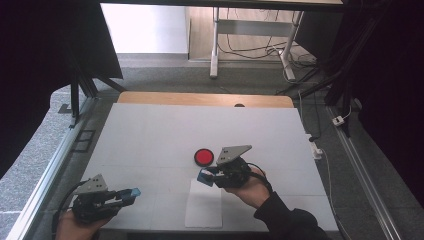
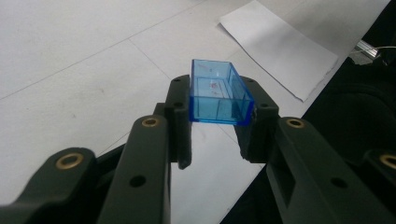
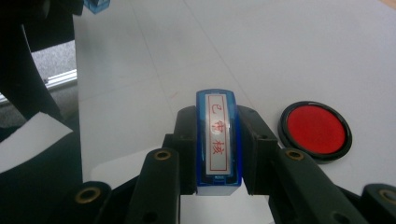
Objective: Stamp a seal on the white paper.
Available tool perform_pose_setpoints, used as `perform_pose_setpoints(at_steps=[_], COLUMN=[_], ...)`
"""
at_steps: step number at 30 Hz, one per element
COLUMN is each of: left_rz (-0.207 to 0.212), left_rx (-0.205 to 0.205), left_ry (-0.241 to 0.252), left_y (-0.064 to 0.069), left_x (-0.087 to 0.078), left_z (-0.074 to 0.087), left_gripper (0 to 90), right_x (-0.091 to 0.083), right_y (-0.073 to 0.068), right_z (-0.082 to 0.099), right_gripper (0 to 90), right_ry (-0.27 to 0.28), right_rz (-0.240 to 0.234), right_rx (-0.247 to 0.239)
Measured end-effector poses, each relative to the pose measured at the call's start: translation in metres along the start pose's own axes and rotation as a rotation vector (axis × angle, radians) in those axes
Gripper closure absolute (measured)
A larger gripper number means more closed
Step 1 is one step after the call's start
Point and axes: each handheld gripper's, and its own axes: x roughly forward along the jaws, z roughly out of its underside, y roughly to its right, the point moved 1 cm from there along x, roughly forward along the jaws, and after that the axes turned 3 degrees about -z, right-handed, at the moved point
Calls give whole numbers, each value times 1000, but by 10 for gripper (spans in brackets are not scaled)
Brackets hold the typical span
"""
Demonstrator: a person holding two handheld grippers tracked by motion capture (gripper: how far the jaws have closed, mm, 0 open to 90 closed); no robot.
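My left gripper (image 1: 131, 194) at the table's front left is shut on a clear blue stamp cap (image 2: 218, 92), which shows hollow and open-topped between the jaws. My right gripper (image 1: 204, 176) near the table's middle is shut on a blue stamp (image 3: 218, 142) whose white label bears red characters. A round red ink pad (image 1: 203, 157) in a black rim lies just beyond the right gripper, and close at the right in the right gripper view (image 3: 315, 129). A white sheet of paper (image 1: 204, 210) lies below the right gripper.
The white table top (image 1: 165, 135) has a wooden strip along its far edge. Aluminium rails run down both sides. Black curtains, desk legs and cables stand beyond the table. A white cable and plug lie off the right edge (image 1: 316, 149).
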Motion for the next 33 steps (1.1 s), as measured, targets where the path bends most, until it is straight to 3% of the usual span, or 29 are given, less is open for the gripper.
perform_pose_setpoints(at_steps=[33], left_rz=[1], left_rx=[0], left_ry=[-1], left_y=[0], left_x=[0], left_z=[0], left_gripper=[683], right_x=[37], right_y=[-6], right_z=[26], right_gripper=[713], right_ry=[-150], right_rz=[-19], right_rx=[-45])
